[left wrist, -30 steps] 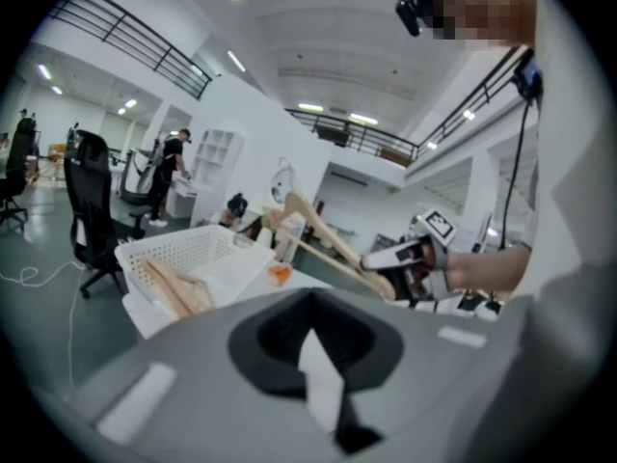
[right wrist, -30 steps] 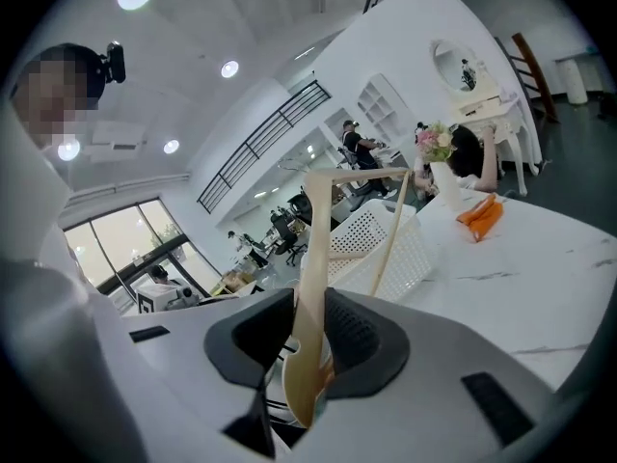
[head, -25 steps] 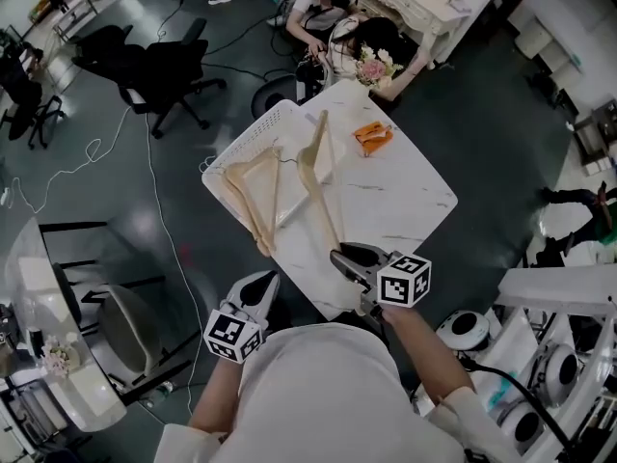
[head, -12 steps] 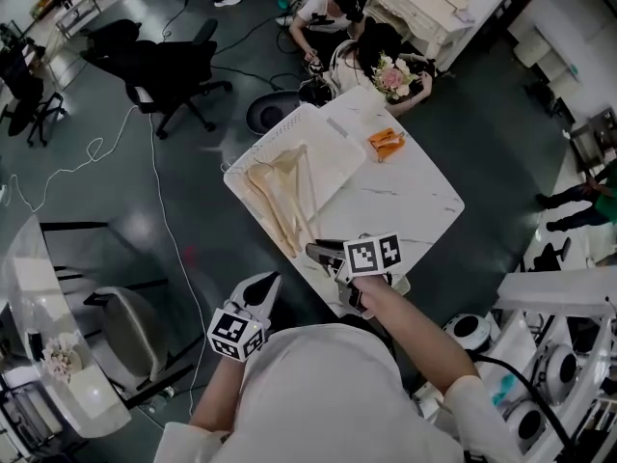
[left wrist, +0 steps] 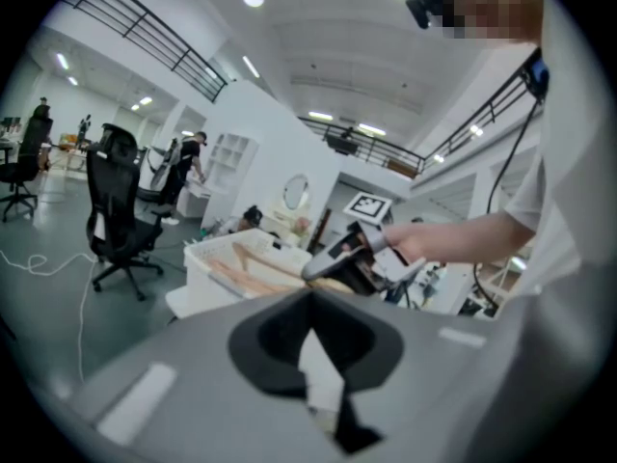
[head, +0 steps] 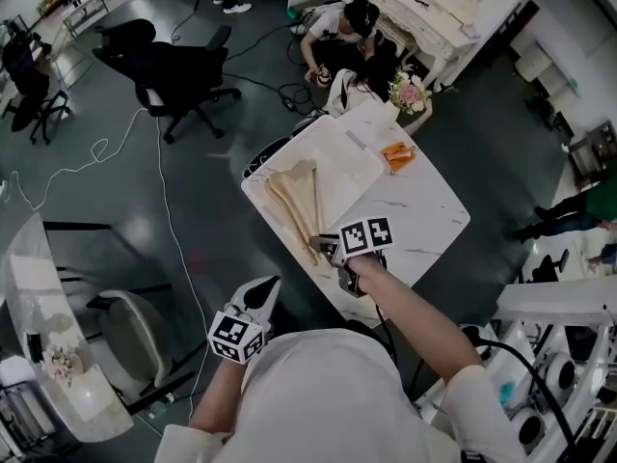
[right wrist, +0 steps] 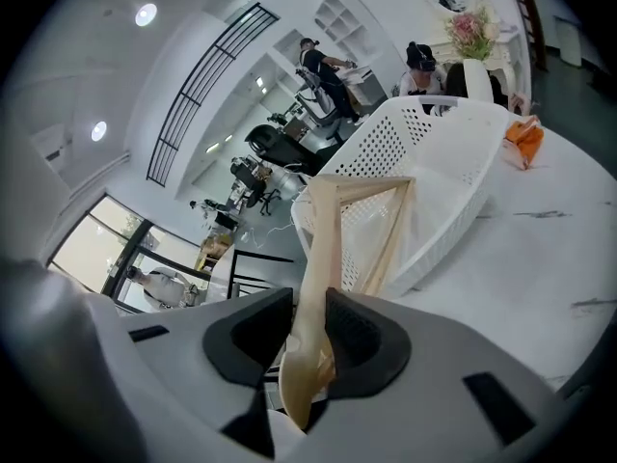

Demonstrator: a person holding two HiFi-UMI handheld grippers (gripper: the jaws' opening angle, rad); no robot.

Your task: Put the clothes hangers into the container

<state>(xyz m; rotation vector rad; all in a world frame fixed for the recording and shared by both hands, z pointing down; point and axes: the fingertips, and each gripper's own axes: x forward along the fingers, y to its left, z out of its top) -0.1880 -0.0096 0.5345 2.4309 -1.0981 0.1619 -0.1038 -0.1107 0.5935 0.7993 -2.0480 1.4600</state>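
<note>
Your right tongs (head: 324, 248) are clamped on one tip of the pale, glossy wooden clothes hanger (right wrist: 324, 239), the jaws parted only by its thickness. The hanger is cream-tan, with a broad flat arm and a thinner bar. It reaches from the tongs over the rim into the white perforated plastic basket (right wrist: 424, 133) on the white marble-patterned counter (head: 424, 220). Your left tongs (head: 266, 288) hang low by your body, jaws together and empty.

White marble table (head: 424, 222) centre frame, white basket (head: 353, 162) on its upper-left half, small orange item (head: 398, 154) at the top edge.
</note>
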